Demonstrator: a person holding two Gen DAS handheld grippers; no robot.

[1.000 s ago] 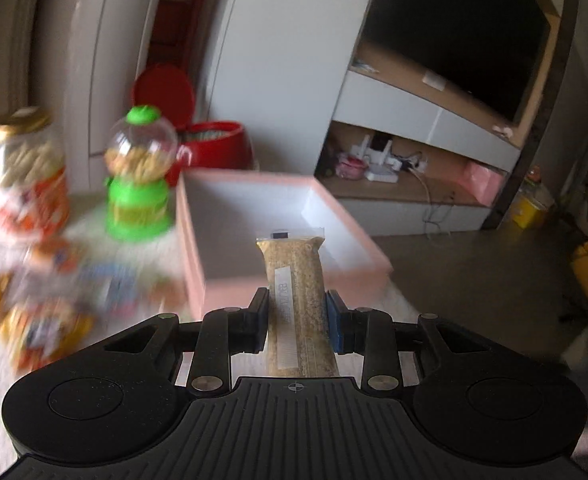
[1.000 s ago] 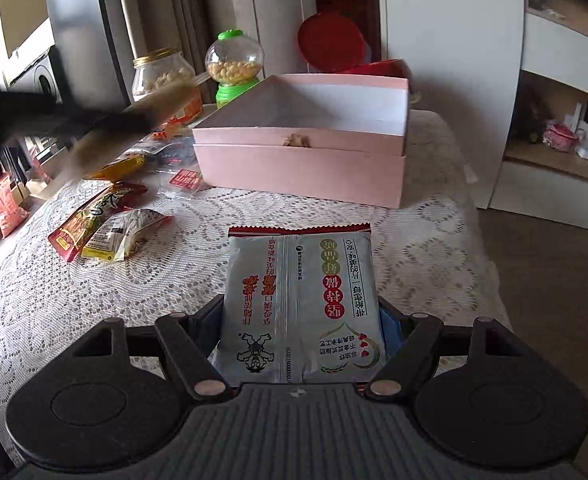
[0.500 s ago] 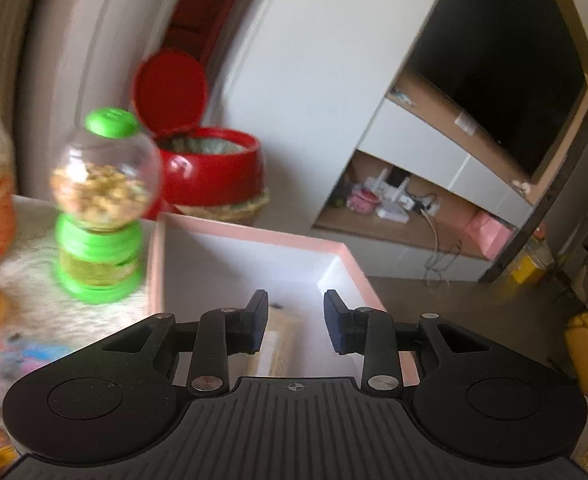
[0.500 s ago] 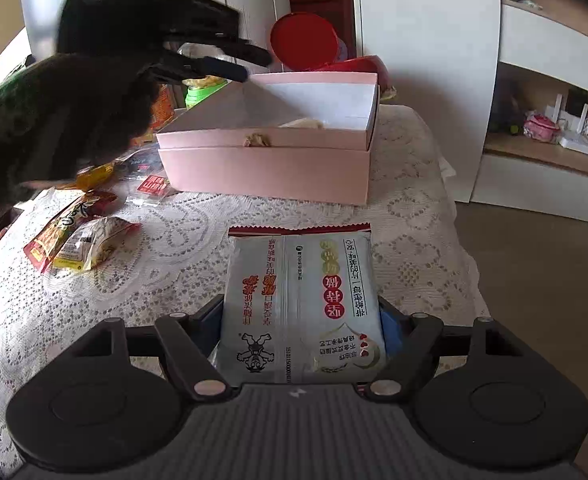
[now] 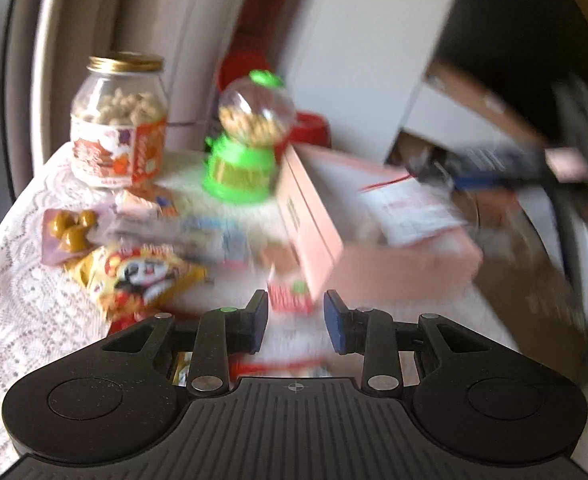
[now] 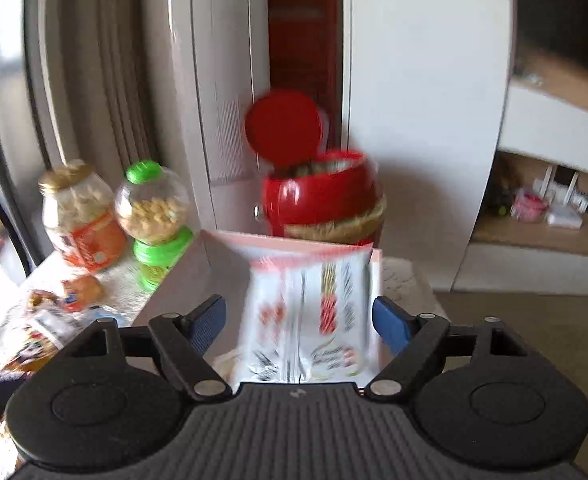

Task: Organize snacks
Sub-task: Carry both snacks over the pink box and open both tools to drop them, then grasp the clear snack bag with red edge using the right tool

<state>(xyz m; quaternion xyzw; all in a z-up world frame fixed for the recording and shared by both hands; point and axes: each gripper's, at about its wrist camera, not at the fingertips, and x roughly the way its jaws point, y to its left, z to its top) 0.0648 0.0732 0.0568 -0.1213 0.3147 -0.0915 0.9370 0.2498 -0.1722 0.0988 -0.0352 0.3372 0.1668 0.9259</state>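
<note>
The pink box (image 5: 393, 264) stands on the lace-covered table (image 5: 10, 296). My left gripper (image 5: 295, 320) is open and empty, low over the table near the box's left corner, with a small red packet (image 5: 290, 296) just ahead of it. My right gripper (image 6: 299, 322) is open above the pink box (image 6: 222, 240); the white snack packet (image 6: 305, 312) lies blurred between its spread jaws, loose and dropping into the box. It also shows in the left wrist view (image 5: 409, 208) in the box, under the right gripper (image 5: 505, 168).
Loose snack packets (image 5: 142, 276) lie left of the box. A glass jar (image 5: 118, 120) and a green candy dispenser (image 5: 250, 136) stand at the table's back. A red bin (image 6: 317, 192) with its lid up stands behind the table. Floor lies right.
My left gripper let the long tan packet go into the box and drew back left to the table. My right gripper moved over the box and opened, releasing the white packet.
</note>
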